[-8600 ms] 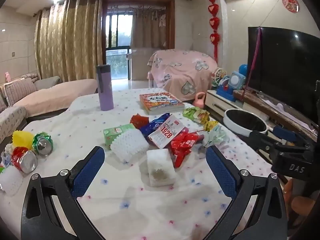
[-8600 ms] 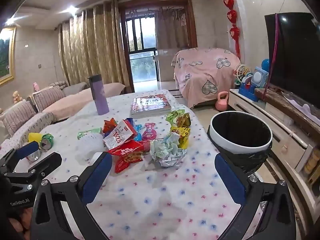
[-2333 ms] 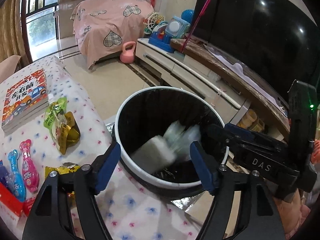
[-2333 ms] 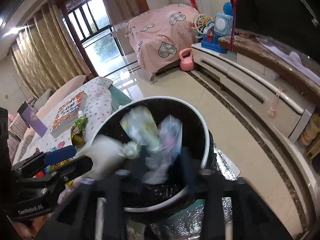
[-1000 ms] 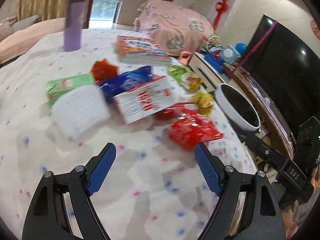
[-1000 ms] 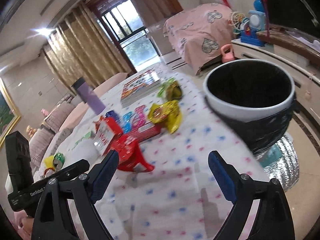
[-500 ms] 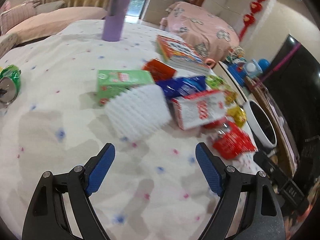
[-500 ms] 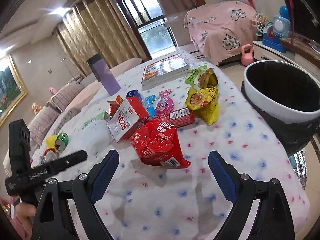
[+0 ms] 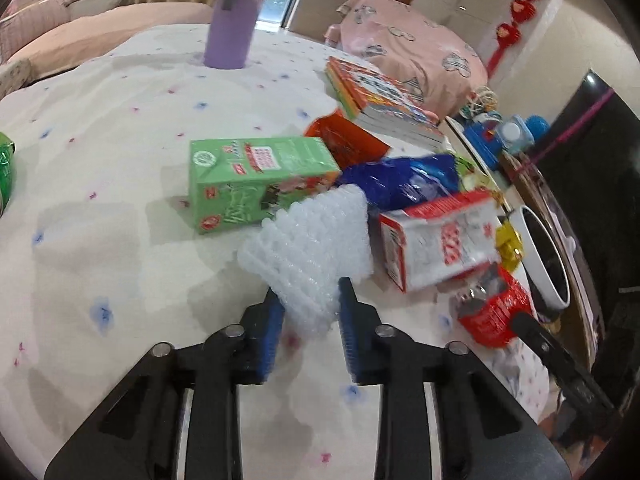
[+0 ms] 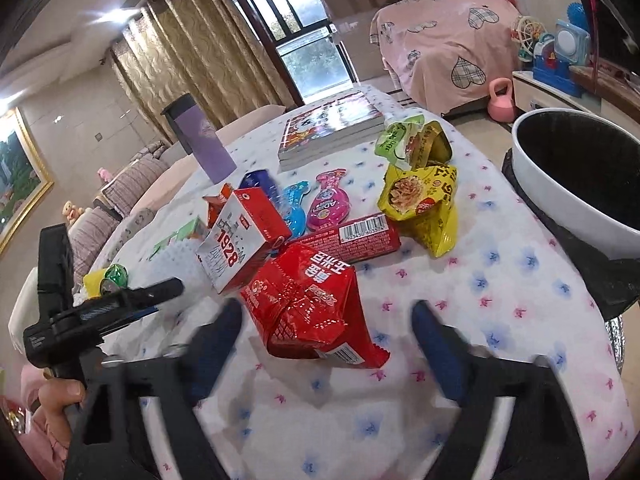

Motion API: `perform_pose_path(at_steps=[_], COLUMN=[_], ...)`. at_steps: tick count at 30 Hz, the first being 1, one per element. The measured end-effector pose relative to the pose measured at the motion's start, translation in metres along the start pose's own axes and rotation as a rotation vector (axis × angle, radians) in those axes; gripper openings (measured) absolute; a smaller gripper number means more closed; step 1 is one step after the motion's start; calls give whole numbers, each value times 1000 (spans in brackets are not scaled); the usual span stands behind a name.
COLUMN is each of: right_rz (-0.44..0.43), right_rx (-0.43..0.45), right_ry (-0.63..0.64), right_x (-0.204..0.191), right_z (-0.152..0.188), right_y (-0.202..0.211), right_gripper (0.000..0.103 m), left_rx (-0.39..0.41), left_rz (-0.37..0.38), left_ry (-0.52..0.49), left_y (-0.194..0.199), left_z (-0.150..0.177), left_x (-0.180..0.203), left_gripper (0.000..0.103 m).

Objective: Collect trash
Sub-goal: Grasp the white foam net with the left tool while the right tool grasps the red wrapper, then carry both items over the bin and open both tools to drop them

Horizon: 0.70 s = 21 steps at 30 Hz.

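The left gripper (image 9: 308,322) was clamped on the near corner of the white foam net (image 9: 310,248), blue pads squeezing it from both sides, w/ the rest of the net fanning away toward the green carton (image 9: 256,182) & the blue wrapper (image 9: 404,178); whether it had left the tablecloth (image 9: 100,208) I couldn't tell. The right gripper (image 10: 326,330) was spread wide, holding nothing, fingers blurred, straddling the near end of the red snack bag (image 10: 306,306). That bag lay directly ahead of it, long axis running roughly near-to-far & slanted a bit right, so the fingers stood either side of its narrow width – looked like a straight close would catch it. The bin (image 10: 576,184) sat off the table's right edge, nearer the right gripper; in the left view it showed far right. Plenty left, by my reckoning: the 1928 box (image 10: 240,240), the yellow packet (image 10: 424,200), the red tube (image 10: 352,238).
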State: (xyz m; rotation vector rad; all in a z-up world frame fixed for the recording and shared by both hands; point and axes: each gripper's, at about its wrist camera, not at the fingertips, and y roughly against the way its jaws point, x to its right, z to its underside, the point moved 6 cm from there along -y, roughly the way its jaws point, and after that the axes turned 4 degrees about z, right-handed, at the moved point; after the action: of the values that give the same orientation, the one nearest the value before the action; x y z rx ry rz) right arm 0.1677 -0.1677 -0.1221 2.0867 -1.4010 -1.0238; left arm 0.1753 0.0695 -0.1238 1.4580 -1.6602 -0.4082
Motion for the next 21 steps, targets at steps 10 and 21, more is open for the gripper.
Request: perform_pose_path(at_steps=[10,21], right_rz=[9,38], right_rx=[34,114], right_ry=[59,12], right_x=[-7,20], right_z=[6,-3], right_y=[29,73], right_gripper=[5,3], left_rx=[43,16], left_rz=[81,197], left_ry=[-141,-272], left_y=[46,45], left_z=[26,36], left_x=[51,125], left_gripper=[21,21])
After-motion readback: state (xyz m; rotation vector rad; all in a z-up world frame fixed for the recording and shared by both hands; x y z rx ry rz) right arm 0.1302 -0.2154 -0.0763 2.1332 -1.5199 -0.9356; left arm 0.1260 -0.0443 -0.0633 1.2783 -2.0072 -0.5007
